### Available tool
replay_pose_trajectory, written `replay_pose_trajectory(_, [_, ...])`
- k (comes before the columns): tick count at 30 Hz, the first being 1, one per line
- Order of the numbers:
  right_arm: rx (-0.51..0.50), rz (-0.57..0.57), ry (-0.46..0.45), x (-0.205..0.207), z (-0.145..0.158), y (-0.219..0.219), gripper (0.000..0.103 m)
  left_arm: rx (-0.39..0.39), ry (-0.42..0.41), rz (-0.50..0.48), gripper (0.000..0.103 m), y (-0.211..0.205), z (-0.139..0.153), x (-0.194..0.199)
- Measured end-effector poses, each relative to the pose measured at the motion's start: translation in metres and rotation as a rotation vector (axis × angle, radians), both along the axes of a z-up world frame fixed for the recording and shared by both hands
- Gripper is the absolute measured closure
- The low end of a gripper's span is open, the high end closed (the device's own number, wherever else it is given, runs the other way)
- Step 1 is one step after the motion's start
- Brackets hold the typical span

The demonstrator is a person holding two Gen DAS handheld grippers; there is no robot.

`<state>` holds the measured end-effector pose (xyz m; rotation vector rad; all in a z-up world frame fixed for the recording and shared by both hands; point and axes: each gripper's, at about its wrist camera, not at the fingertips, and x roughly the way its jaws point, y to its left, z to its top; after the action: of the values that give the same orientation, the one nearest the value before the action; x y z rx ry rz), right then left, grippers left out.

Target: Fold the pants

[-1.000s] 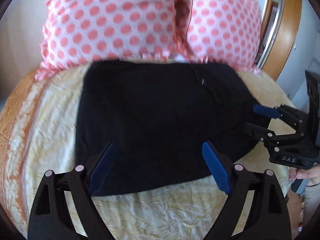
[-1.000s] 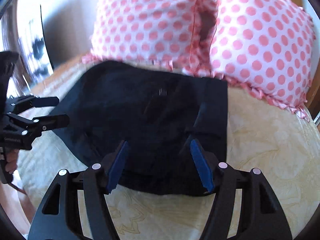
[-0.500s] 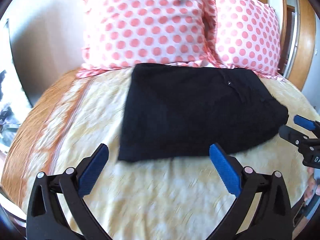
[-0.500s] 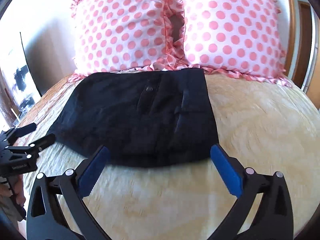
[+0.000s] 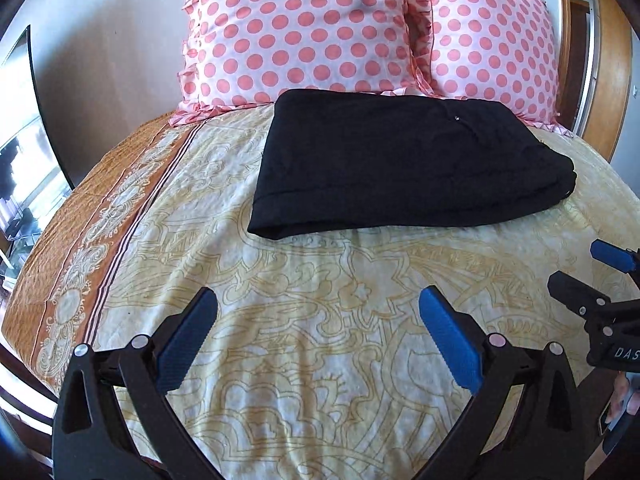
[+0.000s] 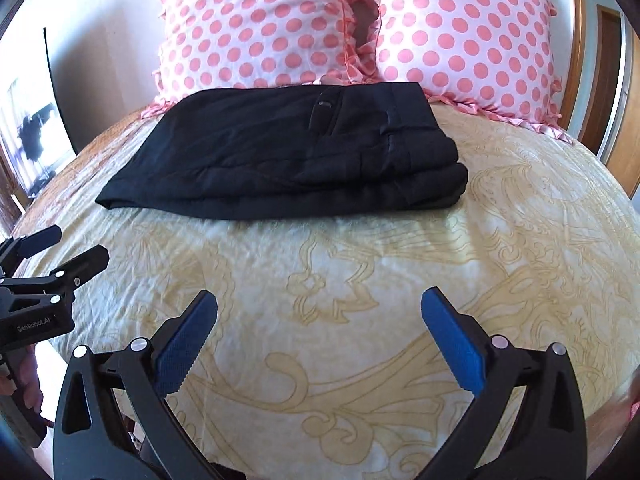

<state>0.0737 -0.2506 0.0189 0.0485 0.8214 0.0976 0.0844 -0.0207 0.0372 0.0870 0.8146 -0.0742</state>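
My right gripper (image 5: 596, 270) shows the letters "DAS" on its body in the left view; my left gripper (image 6: 54, 246) reads "GenRoboLAI" in the right view.

A second ago both grippers were over the pants (image 5: 400, 168), the blue pads at the cloth's near edge. Now I have pulled both back, and bare bedspread (image 5: 320, 320) lies between the pads and the pants. The pants themselves have stayed in place.

The pants lie folded in a flat black stack at the far end of the bed, their back edge touching the two dotted pillows (image 6: 256, 24). They are ahead of both grippers and well apart from them. Both grippers stand wide open and hold nothing, with only the bedspread between their fingers (image 6: 186, 340).
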Motion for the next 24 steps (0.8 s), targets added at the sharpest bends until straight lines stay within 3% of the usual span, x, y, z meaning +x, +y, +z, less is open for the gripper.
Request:
replay_pose_trajectory(16, [-0.004, -0.036, 0.009, 0.011, -0.004, 0.002, 0.001, -0.026, 0.039, 0.050, 0.002, 0.008, -0.012, 0.006])
replay_pose_trajectory(24, [-0.028, -0.042, -0.007, 0.011, -0.007, 0.002, 0.001, -0.036, 0.013, 0.046, 0.002, 0.009, -0.016, 0.008])
